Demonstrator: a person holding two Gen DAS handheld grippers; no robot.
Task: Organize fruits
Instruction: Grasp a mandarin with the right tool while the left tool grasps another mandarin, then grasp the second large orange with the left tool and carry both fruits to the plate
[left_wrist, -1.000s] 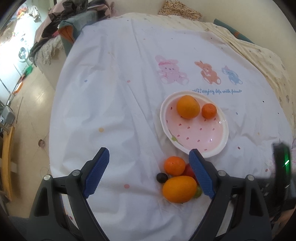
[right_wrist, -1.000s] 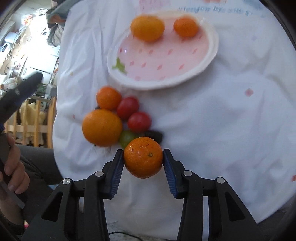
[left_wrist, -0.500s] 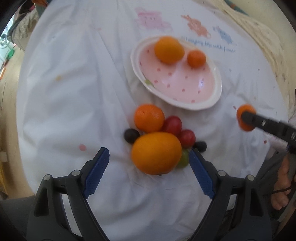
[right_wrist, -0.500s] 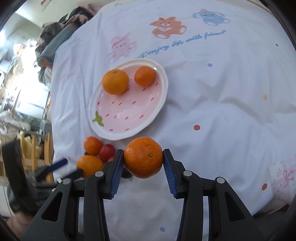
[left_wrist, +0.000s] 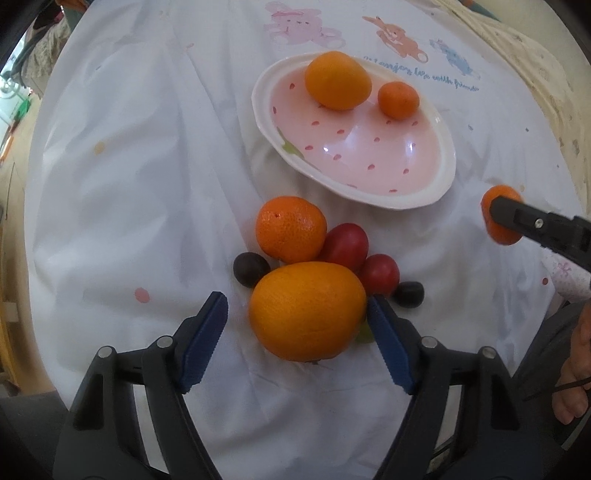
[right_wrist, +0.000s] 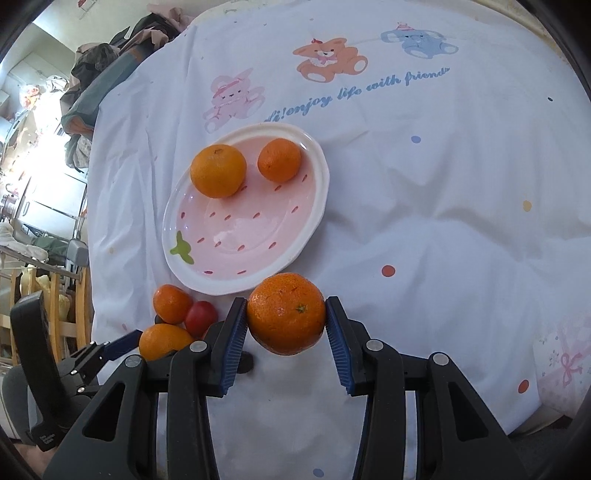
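I see a white bedsheet (right_wrist: 424, 192) scattered with small coloured dots, printed with pink, orange and blue bears and blue script at twelve o'clock. The plate (right_wrist: 314, 206) is pale pink with red dashes, a white rim and a green leaf mark. Oranges (left_wrist: 308, 312) are bright orange; tomatoes (left_wrist: 347, 240) red; the plum (left_wrist: 251, 268) near-black. My jaws carry blue ridged pads on black arms.

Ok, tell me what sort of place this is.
Probably a lived-in home, with a table or bed serving as the work surface. A white cartoon-print cloth covers it, a strawberry-patterned plate sits on top, clothes are heaped behind, and wooden chairs stand beside it.
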